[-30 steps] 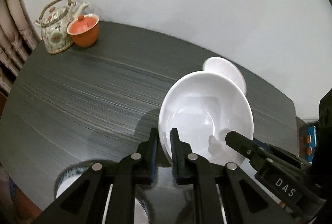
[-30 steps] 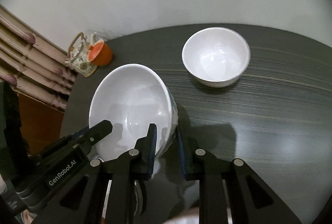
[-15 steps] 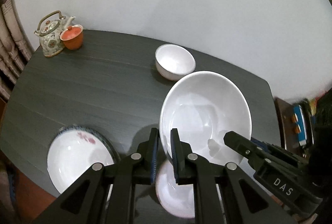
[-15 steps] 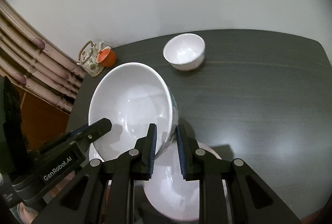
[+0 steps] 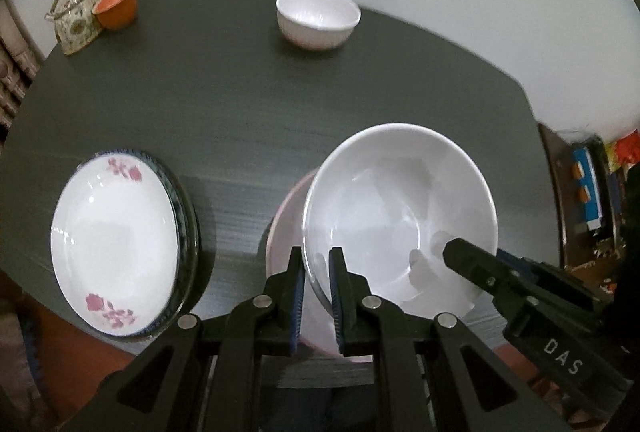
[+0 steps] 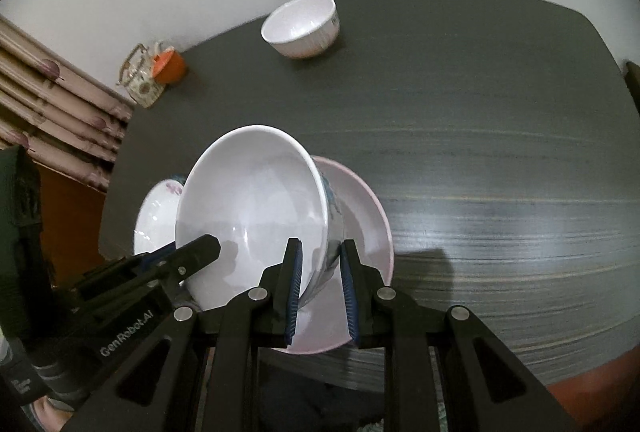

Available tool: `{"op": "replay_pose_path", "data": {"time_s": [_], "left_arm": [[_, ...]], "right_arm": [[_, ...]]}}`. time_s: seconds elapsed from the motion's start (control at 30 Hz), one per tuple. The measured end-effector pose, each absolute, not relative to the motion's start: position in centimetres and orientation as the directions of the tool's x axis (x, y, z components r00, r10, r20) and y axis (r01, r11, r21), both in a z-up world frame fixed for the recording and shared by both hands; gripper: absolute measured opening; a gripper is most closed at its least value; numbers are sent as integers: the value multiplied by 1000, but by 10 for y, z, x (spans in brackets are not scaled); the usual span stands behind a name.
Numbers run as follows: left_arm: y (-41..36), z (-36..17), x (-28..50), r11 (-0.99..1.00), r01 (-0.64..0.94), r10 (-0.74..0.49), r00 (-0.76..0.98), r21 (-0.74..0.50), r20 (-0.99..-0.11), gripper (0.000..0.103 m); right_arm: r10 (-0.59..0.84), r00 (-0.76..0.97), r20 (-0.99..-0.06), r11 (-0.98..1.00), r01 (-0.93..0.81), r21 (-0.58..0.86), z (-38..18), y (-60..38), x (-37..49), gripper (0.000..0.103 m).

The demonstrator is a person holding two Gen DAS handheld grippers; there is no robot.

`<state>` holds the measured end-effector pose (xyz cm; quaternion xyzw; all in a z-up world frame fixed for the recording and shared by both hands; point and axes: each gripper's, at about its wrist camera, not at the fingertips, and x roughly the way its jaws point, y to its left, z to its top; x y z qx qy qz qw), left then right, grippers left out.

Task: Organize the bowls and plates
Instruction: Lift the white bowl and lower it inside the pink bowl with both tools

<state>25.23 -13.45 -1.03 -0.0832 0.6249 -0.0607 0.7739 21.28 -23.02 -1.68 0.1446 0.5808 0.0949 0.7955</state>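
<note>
Two hand-held grippers are holding one large white bowl (image 5: pixel 400 216) above the near edge of a dark grey desk (image 5: pixel 240 103). The left hand-held gripper (image 5: pixel 317 272) is clamping the bowl's left rim between its closed fingers. The right hand-held gripper (image 6: pixel 320 264) is pinching the bowl's opposite wall, one finger inside and one outside. The bowl is tilting, and it is empty.

Directly beneath it, a pale pink plate (image 6: pixel 360 216) is lying on the desk close to the near edge; whether the bowl is touching the plate cannot be told. The part of the plate that shows is bare.

To the left, a white plate with pink flowers (image 5: pixel 112 244) is sitting inside a blue-rimmed plate (image 5: pixel 186 216), the pair reaching the desk's near-left edge. Nothing is resting on them.

Across a wide stretch of open desk, a small white bowl (image 5: pixel 318 17) is standing upright and empty near the far edge, by the white wall. In the far-left corner, a floral teapot (image 5: pixel 74 21) is standing touching an orange lidded cup (image 5: pixel 117 7).

The right half of the desk is lying open in the right wrist view. Beyond the left edge, folded curtains (image 6: pixel 60 103) are hanging.
</note>
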Motion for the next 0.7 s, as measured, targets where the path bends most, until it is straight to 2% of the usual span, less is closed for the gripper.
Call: {"op": "replay_pose_path", "data": {"time_s": [0.7], "left_arm": [[-157, -49, 261, 994, 38, -105, 140, -101, -985, 13]], "right_arm": [[280, 234, -931, 955, 31, 295, -53, -229, 210, 19]]}}
